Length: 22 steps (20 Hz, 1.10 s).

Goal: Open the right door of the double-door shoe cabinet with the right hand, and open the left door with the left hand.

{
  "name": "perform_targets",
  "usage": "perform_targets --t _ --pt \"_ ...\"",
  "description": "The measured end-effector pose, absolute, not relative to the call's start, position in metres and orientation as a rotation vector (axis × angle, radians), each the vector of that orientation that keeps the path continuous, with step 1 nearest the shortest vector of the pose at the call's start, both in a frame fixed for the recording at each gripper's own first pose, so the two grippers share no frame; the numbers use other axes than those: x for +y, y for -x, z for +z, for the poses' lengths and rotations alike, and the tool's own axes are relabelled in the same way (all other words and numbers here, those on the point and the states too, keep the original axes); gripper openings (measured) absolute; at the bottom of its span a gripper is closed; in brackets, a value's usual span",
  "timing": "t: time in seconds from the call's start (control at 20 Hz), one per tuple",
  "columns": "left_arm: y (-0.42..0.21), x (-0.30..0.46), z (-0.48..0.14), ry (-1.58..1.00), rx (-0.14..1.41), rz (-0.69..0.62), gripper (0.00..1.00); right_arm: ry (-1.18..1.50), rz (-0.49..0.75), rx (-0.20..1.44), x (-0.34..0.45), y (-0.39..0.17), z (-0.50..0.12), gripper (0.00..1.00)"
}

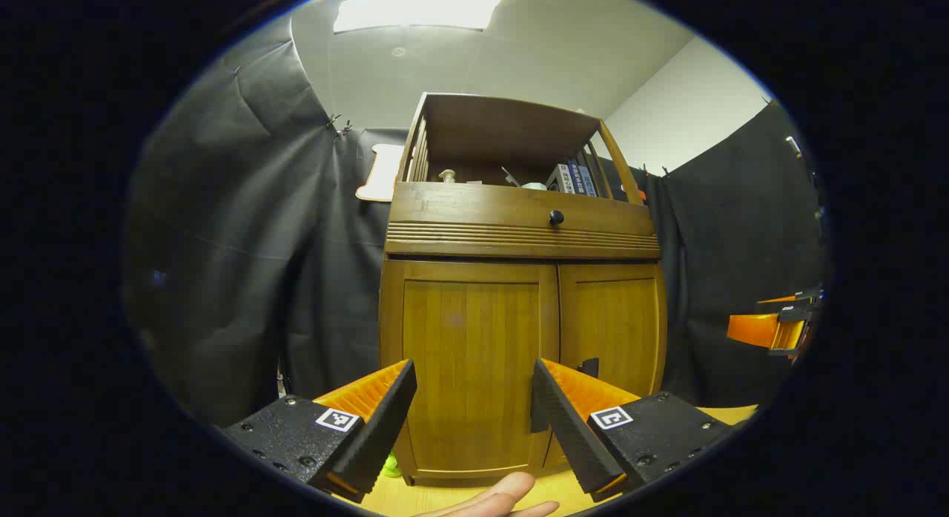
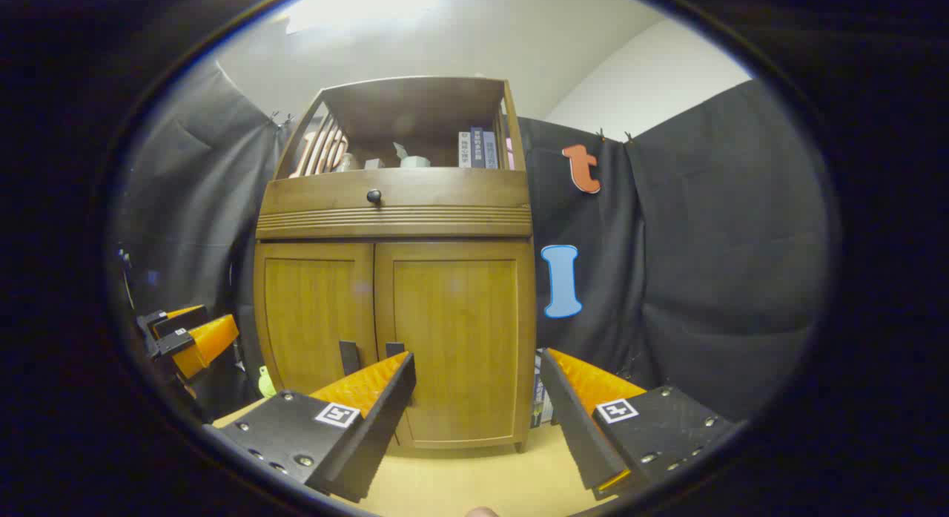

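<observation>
1. Left gripper view, nearest: the left gripper (image 1: 474, 420) points at the cabinet with its fingers (image 1: 378, 420) spread wide and nothing between them. A person's fingertips (image 1: 497, 498) show at the very bottom edge, over the pale wooden floor (image 1: 460, 495).
2. Right gripper view, nearest: the right gripper (image 2: 478, 420) is likewise spread wide and holds nothing; the light floor (image 2: 474, 480) lies under it.
3. Farther off, the shoe cabinet (image 1: 519, 235) stands on the floor against the black cloth wall (image 1: 245, 228). The left door (image 1: 471, 369) and the right door (image 1: 612, 328) both sit flush and closed.
4. In the right gripper view the right door (image 2: 454, 346) is straight ahead between the fingers, with the left door (image 2: 315, 317) beside it. Two small dark handles (image 2: 348, 357) sit close together near the centre seam (low on the doors); neither gripper touches them.
5. The other gripper appears at the side edge in each view: the right one at the right edge (image 1: 775, 328), the left one at the left edge (image 2: 189, 339), both well apart from the cabinet doors.
6. Above the doors runs a drawer with a round dark knob (image 2: 374, 196).
7. Farthest up, the open top shelf (image 1: 504, 142) holds books (image 1: 574, 179) and a few small items too small to identify.
8. A ceiling light (image 1: 415, 9) glows overhead.
</observation>
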<state>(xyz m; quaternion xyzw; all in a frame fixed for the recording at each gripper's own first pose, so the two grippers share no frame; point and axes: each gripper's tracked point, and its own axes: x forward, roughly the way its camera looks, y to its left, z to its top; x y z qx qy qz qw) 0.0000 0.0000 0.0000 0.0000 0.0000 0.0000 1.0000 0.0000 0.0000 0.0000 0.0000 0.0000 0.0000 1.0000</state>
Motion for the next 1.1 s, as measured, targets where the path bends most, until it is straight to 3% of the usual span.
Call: perform_targets --t 0.55,1.1 --pt "-0.009 0.011 -0.012 0.014 0.047 0.025 0.94 -0.023 0.003 0.061 -0.004 -0.019 -0.018 1.0" --pt "-0.02 0.021 -0.028 0.044 0.114 0.048 0.96 0.043 0.058 0.123 0.018 -0.099 -0.048 1.0"
